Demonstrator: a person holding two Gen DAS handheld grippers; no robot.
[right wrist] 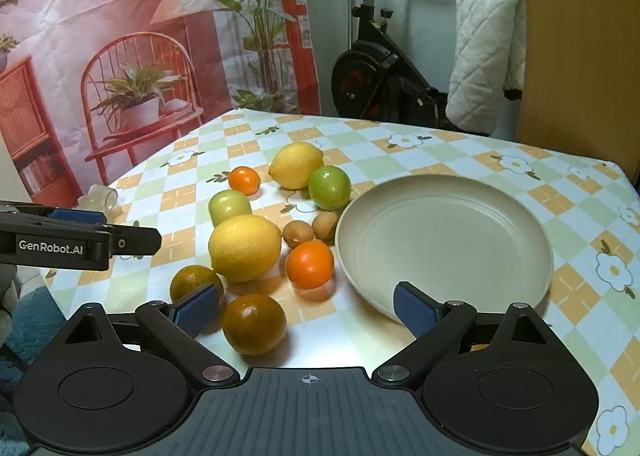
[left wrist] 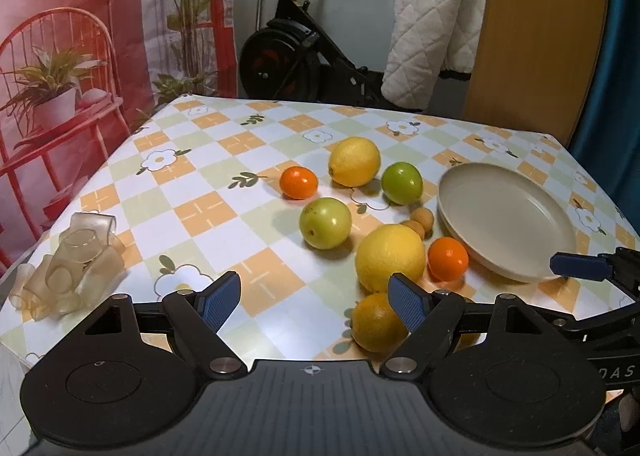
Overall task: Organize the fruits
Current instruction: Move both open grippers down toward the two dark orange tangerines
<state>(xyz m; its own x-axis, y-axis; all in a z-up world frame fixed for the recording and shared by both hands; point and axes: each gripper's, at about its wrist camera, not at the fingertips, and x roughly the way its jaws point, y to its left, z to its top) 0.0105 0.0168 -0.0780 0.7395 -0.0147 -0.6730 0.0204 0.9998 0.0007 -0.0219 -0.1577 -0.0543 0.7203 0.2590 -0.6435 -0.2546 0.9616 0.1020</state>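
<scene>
A beige plate lies empty on the checked tablecloth; it also shows in the left wrist view. Left of it lie loose fruits: two lemons, two green apples, two small oranges, two kiwis, two dark oranges. My right gripper is open and empty, just in front of the near dark orange. My left gripper is open and empty, near a dark orange and the big lemon.
A heap of clear plastic cups lies at the table's left edge. The other gripper shows at the right edge of the left wrist view. An exercise bike and a quilted white cloth stand behind the table.
</scene>
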